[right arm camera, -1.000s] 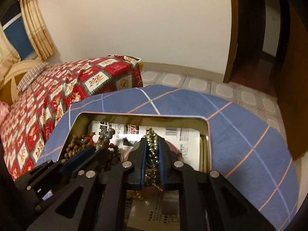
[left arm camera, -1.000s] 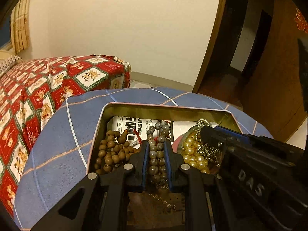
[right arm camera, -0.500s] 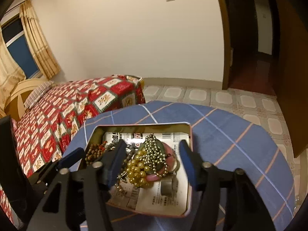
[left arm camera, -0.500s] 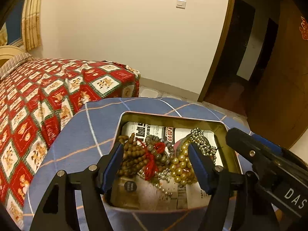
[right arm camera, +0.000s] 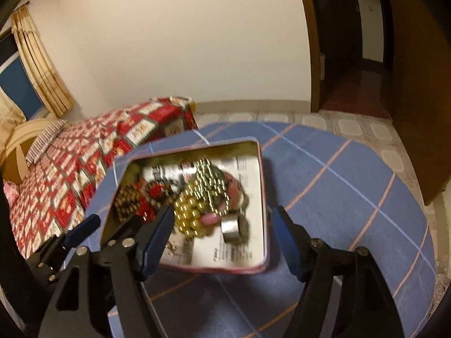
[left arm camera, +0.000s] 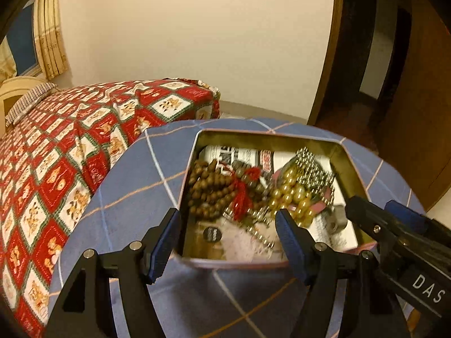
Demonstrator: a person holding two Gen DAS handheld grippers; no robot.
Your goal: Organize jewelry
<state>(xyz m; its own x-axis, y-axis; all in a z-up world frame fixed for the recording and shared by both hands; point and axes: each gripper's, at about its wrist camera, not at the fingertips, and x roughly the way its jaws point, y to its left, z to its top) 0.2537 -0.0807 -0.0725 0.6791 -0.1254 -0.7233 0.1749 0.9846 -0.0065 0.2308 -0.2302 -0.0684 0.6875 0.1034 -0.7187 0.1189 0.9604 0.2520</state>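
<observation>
Holding: open tin (left arm camera: 348, 157) heaped with tangled bead strands (left arm camera: 214, 191), paper-lined.
Room: bare blue cloth (right arm camera: 338, 186) around tin.
Jaws: left gripper (left arm camera: 228, 219) and right gripper (right arm camera: 222, 222) spread, just opened, empty.

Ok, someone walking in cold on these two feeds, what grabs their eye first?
Probably the open tin on the blue checked tablecloth, heaped with jewelry: brown wooden beads at its left, gold pearls and a silver ball chain at its right. Next, the red patterned bedspread behind. Both grippers, left and right, hover open and empty over the near rim, their jaws having just opened.
</observation>
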